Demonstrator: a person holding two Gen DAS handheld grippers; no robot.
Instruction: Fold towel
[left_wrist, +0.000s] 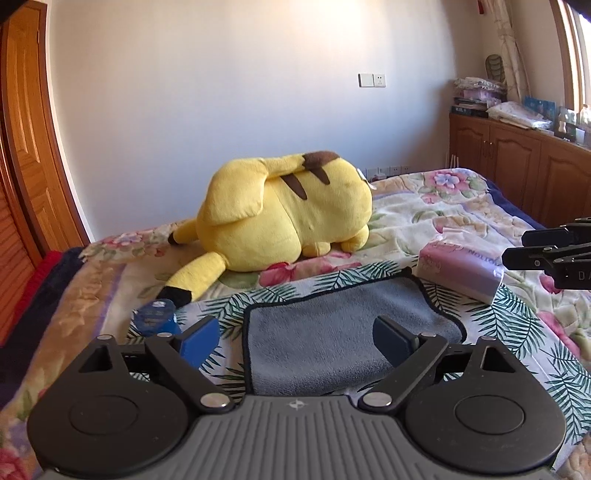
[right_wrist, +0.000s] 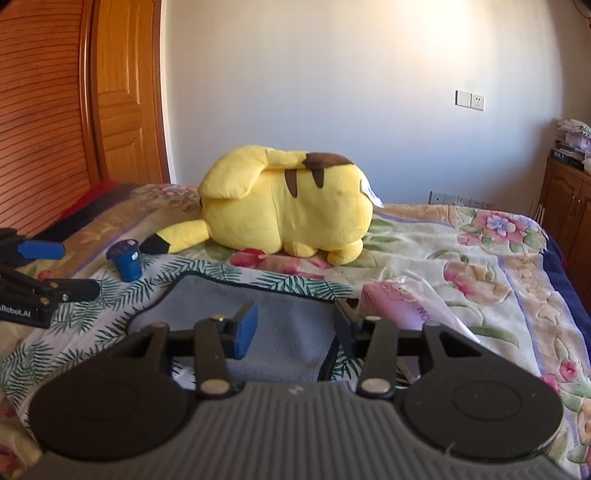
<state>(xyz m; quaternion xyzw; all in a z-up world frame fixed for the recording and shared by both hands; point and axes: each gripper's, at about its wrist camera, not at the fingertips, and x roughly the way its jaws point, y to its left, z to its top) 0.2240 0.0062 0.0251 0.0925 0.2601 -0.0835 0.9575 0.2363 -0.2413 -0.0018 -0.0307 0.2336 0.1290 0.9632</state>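
A grey towel (left_wrist: 332, 325) with a dark hem lies on a leaf-print cloth (left_wrist: 517, 317) on the bed; it looks folded over on itself. It also shows in the right wrist view (right_wrist: 280, 317). My left gripper (left_wrist: 295, 339) is open and empty, its blue pads above the towel's near half. My right gripper (right_wrist: 295, 328) is open and empty above the towel's near right part. The right gripper shows at the right edge of the left wrist view (left_wrist: 546, 251); the left gripper shows at the left edge of the right wrist view (right_wrist: 48, 273).
A big yellow plush toy (left_wrist: 288, 214) lies on the floral bedspread behind the towel. A small blue cylinder (right_wrist: 125, 258) stands left of the towel. A pink packet (left_wrist: 461, 269) lies to its right. A wooden wardrobe is at left, cabinets at right.
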